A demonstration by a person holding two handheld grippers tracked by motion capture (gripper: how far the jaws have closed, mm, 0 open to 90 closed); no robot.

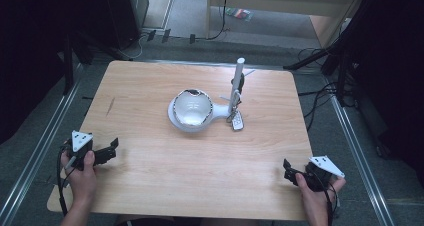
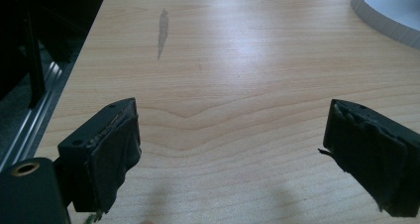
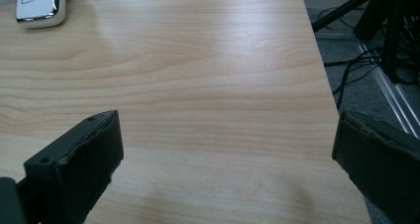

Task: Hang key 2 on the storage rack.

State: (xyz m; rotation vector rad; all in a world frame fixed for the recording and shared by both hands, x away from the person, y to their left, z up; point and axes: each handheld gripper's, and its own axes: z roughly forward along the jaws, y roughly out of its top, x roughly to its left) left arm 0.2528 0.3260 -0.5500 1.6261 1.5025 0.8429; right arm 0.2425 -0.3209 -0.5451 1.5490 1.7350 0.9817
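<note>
Smooth pale wood-grain table [image 1: 150,176], rounded corners

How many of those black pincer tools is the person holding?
2. The left gripper is in the hand at the table's near-left edge; the right gripper is at the near-right corner. Both are open and hold nothing.

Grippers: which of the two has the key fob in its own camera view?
The right gripper. The silver key fob lies at its view's top left corner; the left gripper sees the white stand's base instead.
</note>
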